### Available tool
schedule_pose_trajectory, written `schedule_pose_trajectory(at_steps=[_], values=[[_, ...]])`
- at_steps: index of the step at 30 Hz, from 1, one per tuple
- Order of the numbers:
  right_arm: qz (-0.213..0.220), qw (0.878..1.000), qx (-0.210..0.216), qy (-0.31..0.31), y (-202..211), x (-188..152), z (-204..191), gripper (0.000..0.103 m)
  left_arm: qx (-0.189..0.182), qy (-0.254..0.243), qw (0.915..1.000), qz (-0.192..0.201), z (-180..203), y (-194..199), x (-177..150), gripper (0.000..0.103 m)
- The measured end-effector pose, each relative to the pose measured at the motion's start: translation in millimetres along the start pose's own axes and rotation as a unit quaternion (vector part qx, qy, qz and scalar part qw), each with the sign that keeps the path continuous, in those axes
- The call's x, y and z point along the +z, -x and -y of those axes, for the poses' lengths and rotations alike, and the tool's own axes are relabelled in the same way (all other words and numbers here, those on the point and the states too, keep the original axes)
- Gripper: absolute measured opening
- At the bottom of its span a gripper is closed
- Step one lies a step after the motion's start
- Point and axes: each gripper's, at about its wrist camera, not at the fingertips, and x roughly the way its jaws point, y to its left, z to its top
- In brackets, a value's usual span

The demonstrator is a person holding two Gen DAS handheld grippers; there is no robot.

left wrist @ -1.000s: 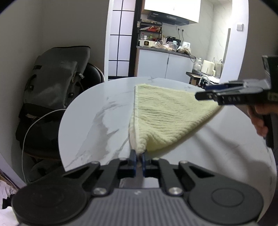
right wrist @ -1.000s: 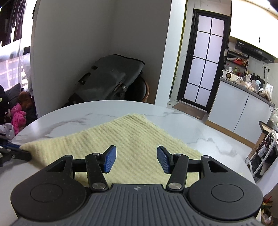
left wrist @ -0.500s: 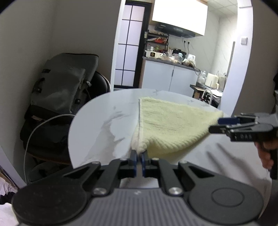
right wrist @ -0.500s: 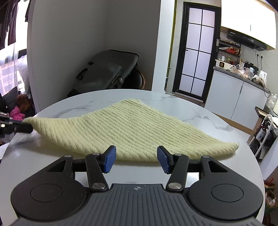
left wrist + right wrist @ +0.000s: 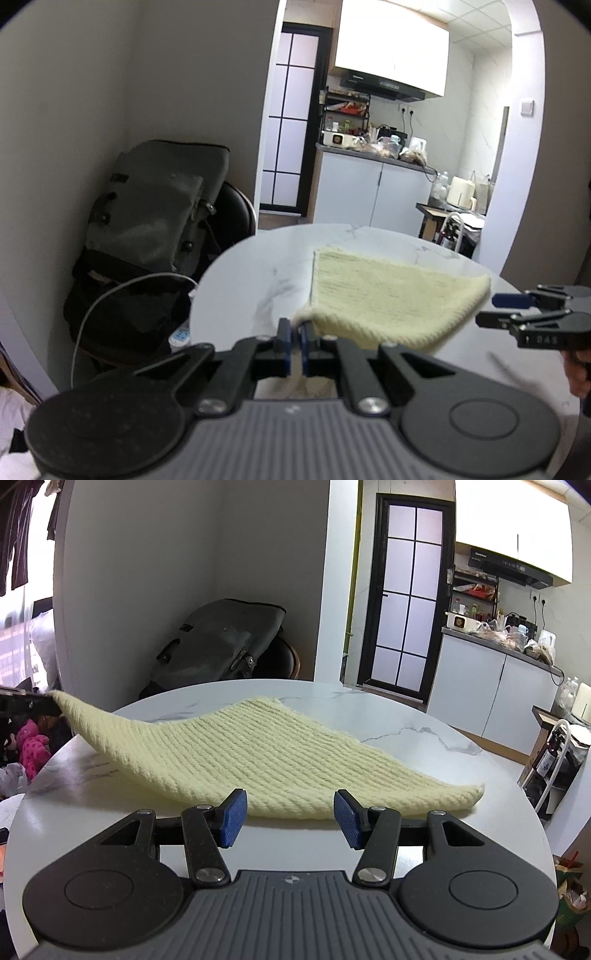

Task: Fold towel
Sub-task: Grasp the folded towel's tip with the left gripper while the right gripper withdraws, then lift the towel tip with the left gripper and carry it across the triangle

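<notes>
A pale yellow knit towel [image 5: 388,295] lies on the round white marble table [image 5: 255,284]. My left gripper [image 5: 294,328] is shut on one towel corner and holds it lifted above the table's near edge. In the right wrist view the towel [image 5: 255,749] spreads in front of my right gripper [image 5: 288,814], which is open and empty just short of the towel's near edge. The lifted corner shows at the far left of that view. My right gripper also shows in the left wrist view [image 5: 517,314], to the right of the towel.
A dark grey backpack [image 5: 159,206] rests on a black chair beyond the table's left edge, with a white cable [image 5: 110,295] hanging by it. A kitchen counter with white cabinets [image 5: 369,192] stands behind the table. Pink soft toys [image 5: 33,746] lie at the left.
My right gripper has drawn back from the towel and stays open. My left gripper has lifted its corner higher and pulled it back; the towel has slid with it.
</notes>
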Motion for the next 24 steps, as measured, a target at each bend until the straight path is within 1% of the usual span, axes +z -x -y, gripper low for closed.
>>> schedule_pose_trajectory(at_steps=[8, 16, 17, 18, 24], values=[[-0.007, 1.0, -0.007, -0.008, -5, -2, -5, 0.057, 0.004, -0.017, 0.9998, 0.002, 3, 2, 13, 0.005], [-0.013, 1.0, -0.013, -0.016, -11, -4, -11, 0.057, 0.003, -0.039, 0.9992, 0.012, 10, 1, 35, 0.005], [-0.014, 1.0, -0.014, -0.017, -11, -3, -10, 0.057, 0.003, -0.041, 0.9991, 0.013, 11, 1, 36, 0.005], [-0.015, 1.0, -0.013, -0.02, -8, 9, -2, 0.057, 0.001, -0.048, 0.9988, 0.014, 14, 0, 41, 0.005], [-0.011, 0.999, -0.018, -0.027, -5, 5, 6, 0.057, -0.013, -0.068, 0.9974, 0.018, 30, -8, 54, 0.005]])
